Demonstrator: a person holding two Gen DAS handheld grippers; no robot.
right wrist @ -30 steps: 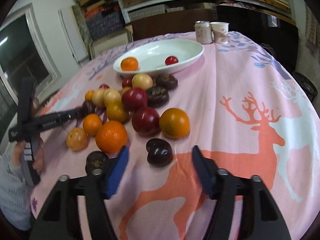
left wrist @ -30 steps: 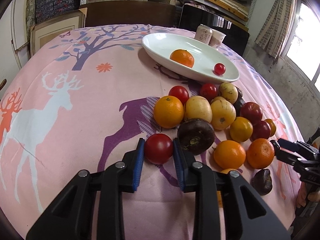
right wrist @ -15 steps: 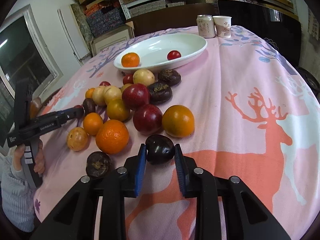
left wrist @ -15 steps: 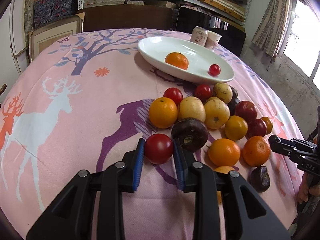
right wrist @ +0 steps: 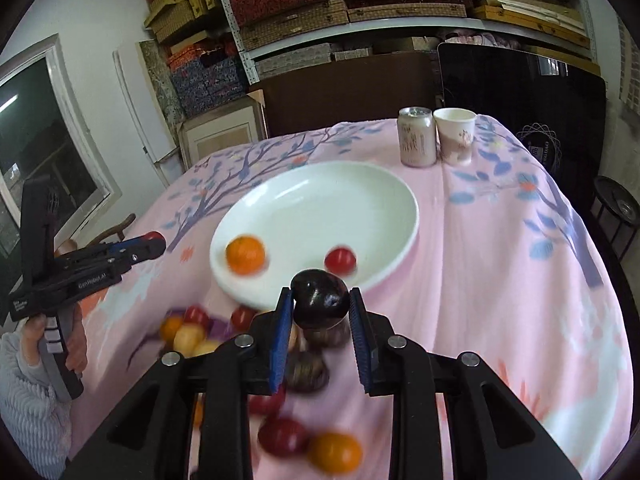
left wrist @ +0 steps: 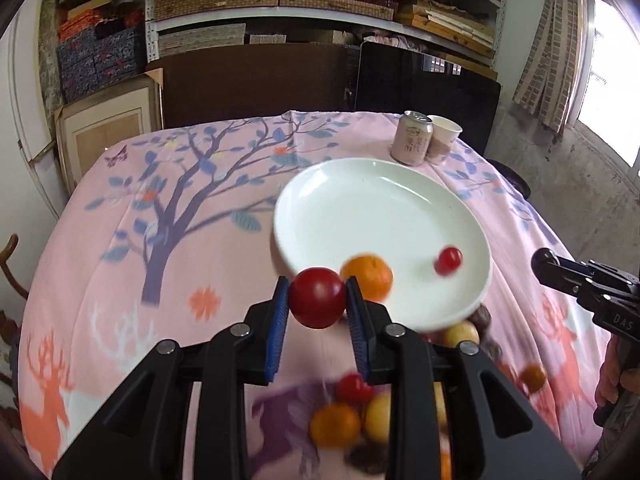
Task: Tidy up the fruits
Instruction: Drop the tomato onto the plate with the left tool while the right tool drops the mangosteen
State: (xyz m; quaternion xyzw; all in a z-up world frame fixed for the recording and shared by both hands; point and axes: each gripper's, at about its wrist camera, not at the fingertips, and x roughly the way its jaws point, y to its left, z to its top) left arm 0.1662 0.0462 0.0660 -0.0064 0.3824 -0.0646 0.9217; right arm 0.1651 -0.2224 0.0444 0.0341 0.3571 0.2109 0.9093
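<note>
My left gripper [left wrist: 318,298] is shut on a red tomato [left wrist: 317,297] and holds it in the air just before the near rim of the white plate [left wrist: 360,204]. My right gripper [right wrist: 319,306] is shut on a dark purple fruit [right wrist: 319,299], held above the table near the plate's [right wrist: 320,200] front rim. The plate holds an orange [left wrist: 368,276] and a small red tomato [left wrist: 449,260]. A blurred pile of oranges, yellow, red and dark fruits [right wrist: 192,332] lies on the cloth below both grippers.
A drinks can [right wrist: 417,136] and a paper cup [right wrist: 456,134] stand behind the plate at the table's far edge. The pink deer-print tablecloth [left wrist: 160,240] covers the table. Shelves and dark chairs stand behind it.
Both grippers have lifted their fruits off the cloth and moved forward towards the plate. The right gripper closed on the dark fruit during the last second.
</note>
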